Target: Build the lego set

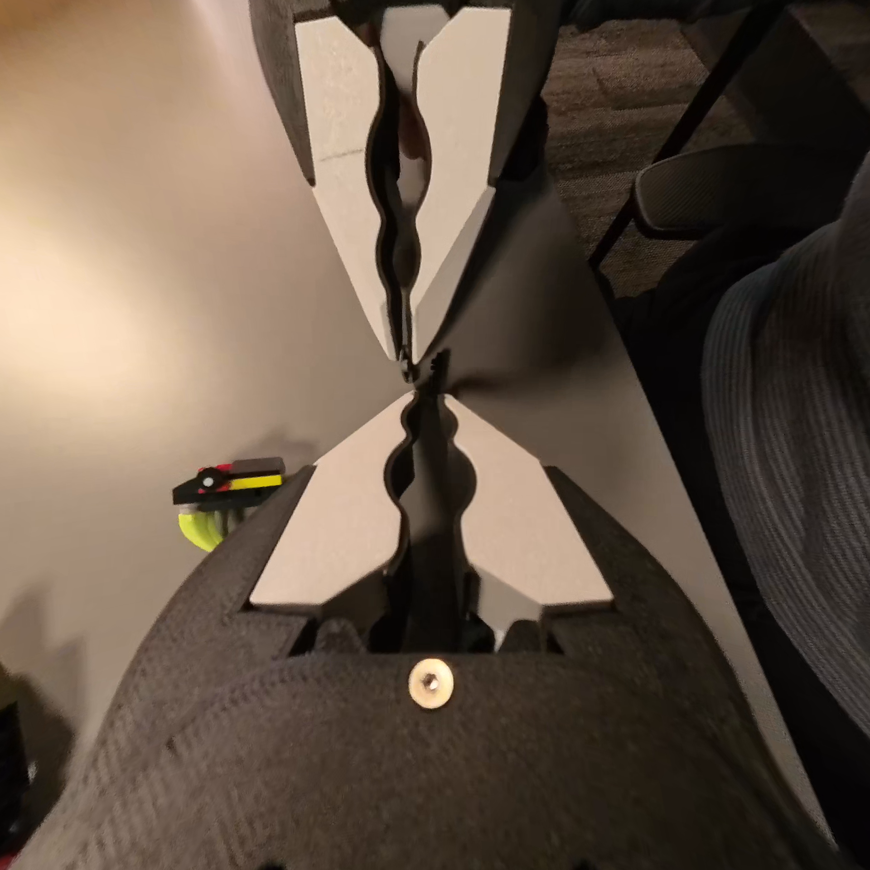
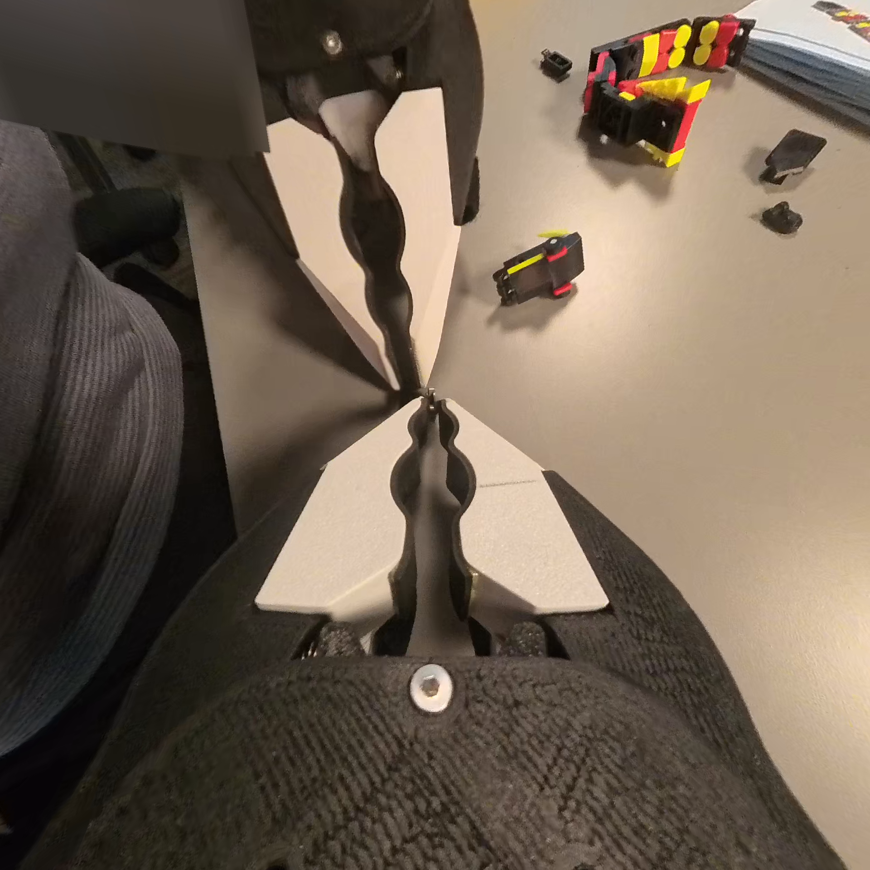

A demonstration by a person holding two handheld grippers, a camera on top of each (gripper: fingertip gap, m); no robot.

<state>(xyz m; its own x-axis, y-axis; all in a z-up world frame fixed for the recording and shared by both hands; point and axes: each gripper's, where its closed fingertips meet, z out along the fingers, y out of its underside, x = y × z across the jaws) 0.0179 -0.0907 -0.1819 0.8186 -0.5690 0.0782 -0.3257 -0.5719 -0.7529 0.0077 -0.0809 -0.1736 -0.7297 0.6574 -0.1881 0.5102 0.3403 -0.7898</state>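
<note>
My two grippers meet tip to tip above the beige table, close to its edge. In the left wrist view my left gripper (image 1: 426, 393) is shut on a small black toothed lego piece (image 1: 440, 369) that sticks out of its tips. My right gripper (image 1: 405, 365) comes in from the top, shut on a tiny dark piece right beside it. In the right wrist view my right gripper (image 2: 430, 402) pinches that tiny dark piece (image 2: 430, 394), and the left gripper (image 2: 414, 382) points at it from above. The two pieces are touching or nearly so; I cannot tell which.
A small black, yellow and red sub-build (image 1: 230, 485) (image 2: 541, 270) lies on the table. Farther off are a bigger black, red and yellow build (image 2: 654, 89), loose black pieces (image 2: 555, 61) (image 2: 793, 153) (image 2: 781, 217) and a paper stack (image 2: 809, 61). A person's grey ribbed clothing (image 2: 70, 423) is past the table edge (image 1: 659, 423).
</note>
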